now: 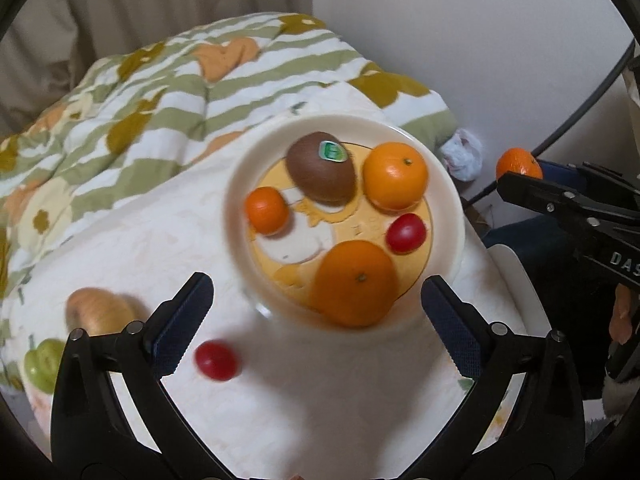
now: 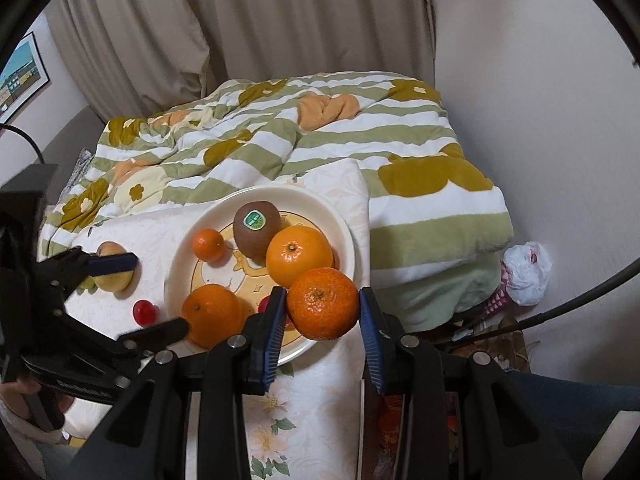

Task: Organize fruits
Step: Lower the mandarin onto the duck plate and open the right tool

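Beside the glossy cream plate (image 2: 344,236), the kiwi (image 2: 256,236) looks matt and fuzzy under a shiny sticker. The mandarin (image 2: 322,304) has dimpled, pebbly skin. Behind the plate, the quilt (image 2: 400,140) is soft cloth.

Left wrist: above the bed's near edge, looking steeply down, close over the plate (image 1: 240,184).
Right wrist: beside it, looking obliquely across.
Shared: plate, kiwi (image 2: 256,235).
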Motion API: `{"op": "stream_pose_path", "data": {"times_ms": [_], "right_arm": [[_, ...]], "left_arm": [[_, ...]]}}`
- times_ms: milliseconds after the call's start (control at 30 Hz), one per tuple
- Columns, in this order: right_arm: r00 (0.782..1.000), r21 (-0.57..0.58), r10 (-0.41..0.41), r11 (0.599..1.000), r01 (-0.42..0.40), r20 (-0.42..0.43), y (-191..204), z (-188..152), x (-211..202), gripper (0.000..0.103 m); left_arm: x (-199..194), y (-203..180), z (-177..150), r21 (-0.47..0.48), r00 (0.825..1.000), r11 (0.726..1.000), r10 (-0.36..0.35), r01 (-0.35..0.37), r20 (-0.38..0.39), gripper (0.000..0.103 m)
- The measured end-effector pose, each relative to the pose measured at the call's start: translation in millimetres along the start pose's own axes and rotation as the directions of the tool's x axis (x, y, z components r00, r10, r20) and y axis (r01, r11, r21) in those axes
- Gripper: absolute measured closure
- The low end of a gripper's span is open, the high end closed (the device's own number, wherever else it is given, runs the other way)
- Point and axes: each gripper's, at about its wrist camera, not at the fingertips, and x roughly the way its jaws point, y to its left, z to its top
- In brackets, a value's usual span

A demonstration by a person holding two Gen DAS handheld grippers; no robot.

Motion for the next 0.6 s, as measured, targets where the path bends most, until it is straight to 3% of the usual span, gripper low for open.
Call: {"op": "stream_pose_path", "data": {"times_ms": [367, 600], "right_arm": [[0.999, -0.104, 0.041, 0.994, -0.044, -0.027, 13.0, -7.6, 19.2, 0.070], [0.999, -0.145, 0.027, 0.989, -0.031, -0.033, 14.7, -12.3, 42.5, 0.070]], "left_arm": [[-48.2, 30.1, -23.1, -0.128, 0.995, 0.988, 0.091, -0.087, 0.030, 0.000], [-61.3, 44.6, -40.2, -0.172, 0.992, 0.978, 0.122, -0.117, 0.018, 0.000]]}}
